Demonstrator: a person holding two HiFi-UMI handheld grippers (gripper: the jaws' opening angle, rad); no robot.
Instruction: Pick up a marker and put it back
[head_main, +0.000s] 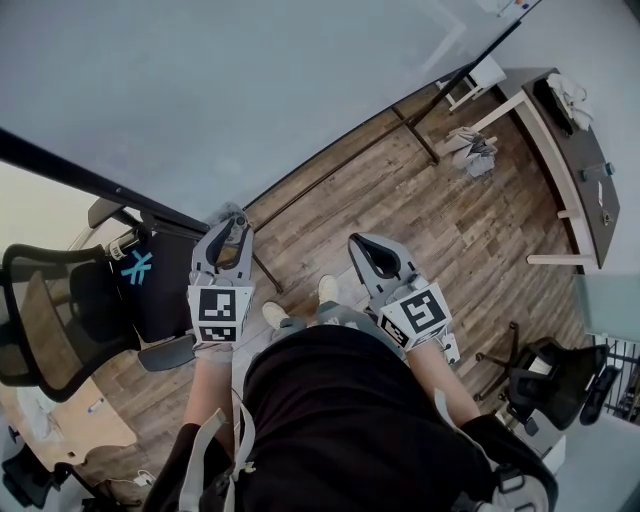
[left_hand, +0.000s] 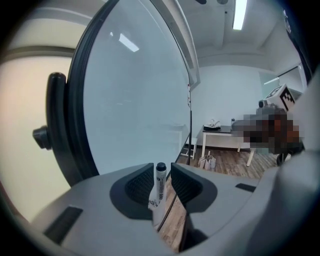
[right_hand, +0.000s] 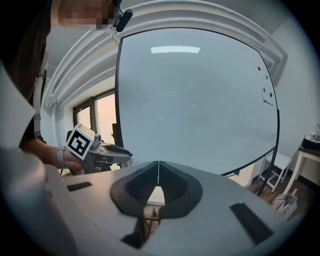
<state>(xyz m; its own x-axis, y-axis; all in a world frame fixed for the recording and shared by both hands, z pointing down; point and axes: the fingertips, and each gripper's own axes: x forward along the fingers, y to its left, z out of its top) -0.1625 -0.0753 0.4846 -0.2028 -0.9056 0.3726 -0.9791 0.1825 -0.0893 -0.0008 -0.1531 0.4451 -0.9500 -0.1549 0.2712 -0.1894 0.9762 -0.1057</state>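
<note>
A white marker (left_hand: 159, 192) with a black cap stands upright between the jaws of my left gripper (left_hand: 161, 181), which is shut on it. In the head view the left gripper (head_main: 232, 232) points at the lower edge of the big whiteboard (head_main: 250, 90), and the marker is hard to make out there. My right gripper (head_main: 368, 252) is held beside it over the wooden floor; its jaws (right_hand: 158, 175) meet with nothing between them. The right gripper view also shows the left gripper (right_hand: 100, 150) and the whiteboard (right_hand: 200, 100).
A black mesh office chair (head_main: 60, 310) stands at the left, another chair (head_main: 545, 385) at the lower right. A dark-topped table (head_main: 570, 160) with white legs is at the right, a bag (head_main: 472, 150) on the floor near it. The whiteboard's black frame and legs (head_main: 400, 120) cross the floor.
</note>
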